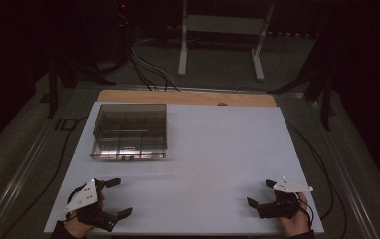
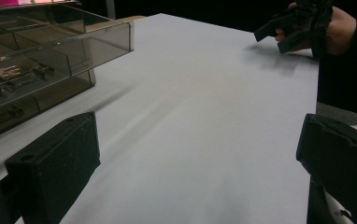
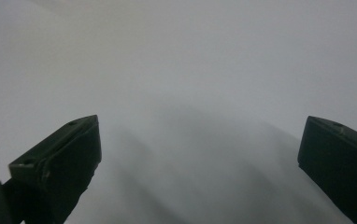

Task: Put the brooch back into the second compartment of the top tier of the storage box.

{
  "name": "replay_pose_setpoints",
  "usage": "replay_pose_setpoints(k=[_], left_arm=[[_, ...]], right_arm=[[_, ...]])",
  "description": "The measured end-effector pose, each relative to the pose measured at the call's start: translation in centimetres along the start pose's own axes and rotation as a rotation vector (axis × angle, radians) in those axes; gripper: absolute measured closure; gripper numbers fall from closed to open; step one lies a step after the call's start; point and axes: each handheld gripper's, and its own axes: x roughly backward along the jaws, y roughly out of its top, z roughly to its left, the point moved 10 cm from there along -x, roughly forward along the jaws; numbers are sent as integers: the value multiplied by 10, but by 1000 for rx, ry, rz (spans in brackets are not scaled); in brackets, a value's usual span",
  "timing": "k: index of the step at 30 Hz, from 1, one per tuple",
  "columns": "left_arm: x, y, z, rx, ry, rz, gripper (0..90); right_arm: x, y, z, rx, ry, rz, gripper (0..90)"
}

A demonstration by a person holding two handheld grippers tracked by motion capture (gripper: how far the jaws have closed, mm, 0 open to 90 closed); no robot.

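Resting near the table's front edge, left gripper (image 1: pixel 120 197) and right gripper (image 1: pixel 259 192) gape empty; the closed clear box (image 1: pixel 130 130) could slide if nudged.

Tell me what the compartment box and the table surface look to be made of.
The compartment box looks like smoky, see-through plastic: its dividers and small metallic-looking items inside show through its glossy walls in the left gripper view. The table surface looks like a matte white board or sheet, with no glare; which material exactly is unclear.
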Motion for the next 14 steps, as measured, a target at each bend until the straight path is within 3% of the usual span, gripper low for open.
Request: replay_pose_setpoints(k=[3,6,14], left_arm=[[0,-1,0,1,0,5,6],[0,0,0,0,1,1,6],[0,-1,-1,-2,1,7,6]], right_arm=[[0,4,-1,-13,11,-27,0],[-3,4,-1,13,-1,-10,0],[-7,4,2,18,7,-3,0]])
